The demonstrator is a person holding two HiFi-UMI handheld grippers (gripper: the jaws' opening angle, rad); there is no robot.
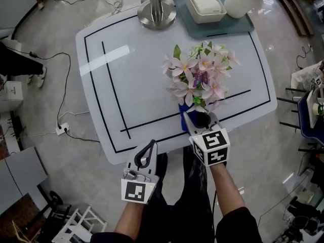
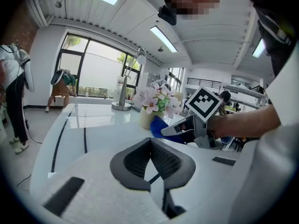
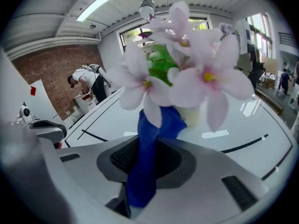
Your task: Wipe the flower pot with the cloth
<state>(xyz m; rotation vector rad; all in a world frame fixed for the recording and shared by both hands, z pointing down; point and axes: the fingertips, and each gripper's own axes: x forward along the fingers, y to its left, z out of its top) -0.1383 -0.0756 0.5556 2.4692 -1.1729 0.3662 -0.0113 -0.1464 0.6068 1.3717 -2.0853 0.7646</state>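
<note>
**Blue cloth held against the pot, left claw idle**

Down at 7 o'clock from the table's middle, the left gripper (image 1: 150, 147) hangs over the near edge of the white table (image 1: 126, 59). Its jaws are closed together at the tips with nothing between them. At 11 o'clock on the tabletop stands a metal lamp base (image 1: 157, 13).

Just right of centre, at roughly 3 o'clock, sits the flower pot (image 2: 146, 118), a cream pot that the pink flowers (image 1: 200, 77) mostly cover from above. At 6 o'clock from the blooms, the right gripper (image 1: 200, 119) points in at the pot's near side. Its jaws are clamped on the blue cloth (image 3: 144, 171). The free end of the cloth rises out of the jaws and lies against the pot's wall, under the lowest petals.

Up at 1 o'clock, a grey-blue tray (image 1: 192, 27) holds a square white dish (image 1: 205, 6).
</note>
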